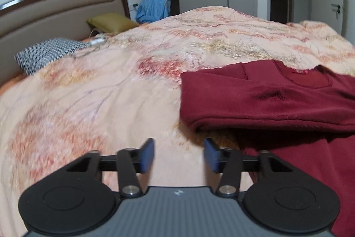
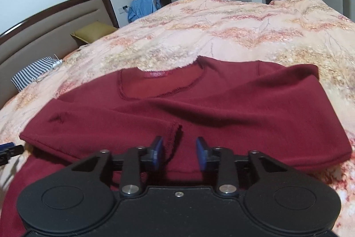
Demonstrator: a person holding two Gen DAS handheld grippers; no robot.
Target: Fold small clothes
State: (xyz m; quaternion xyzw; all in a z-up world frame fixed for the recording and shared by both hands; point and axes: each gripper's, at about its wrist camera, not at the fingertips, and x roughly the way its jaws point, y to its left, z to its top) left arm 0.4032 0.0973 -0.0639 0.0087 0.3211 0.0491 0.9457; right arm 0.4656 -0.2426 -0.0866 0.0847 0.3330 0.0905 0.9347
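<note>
Right wrist view: a maroon sweatshirt [image 2: 199, 103] is seen spread on the bed [image 2: 221, 21], sleeves folded across; it is judged soft, light and limp, best pinched at a sleeve cuff [image 2: 172, 134] or hem. Both the right tongs [image 2: 179, 152] and the left tongs [image 1: 179, 154] are held parted, nothing gripped.

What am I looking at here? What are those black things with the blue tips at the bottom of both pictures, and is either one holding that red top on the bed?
Each black thing is a hand-held gripper with two fingers; a person carries one in each hand. A wide-angle camera on each looks forward along its fingers, so you get one picture per hand.

The left gripper hangs over the bedspread, just beside the red top. Its blue pads stand apart with nothing between them.

The right gripper is over the top, whose sleeves are already folded across the chest. A sleeve cuff lies by its pads, which are apart and not pinching it.

So neither holds anything. Pillows lie by the headboard.
</note>
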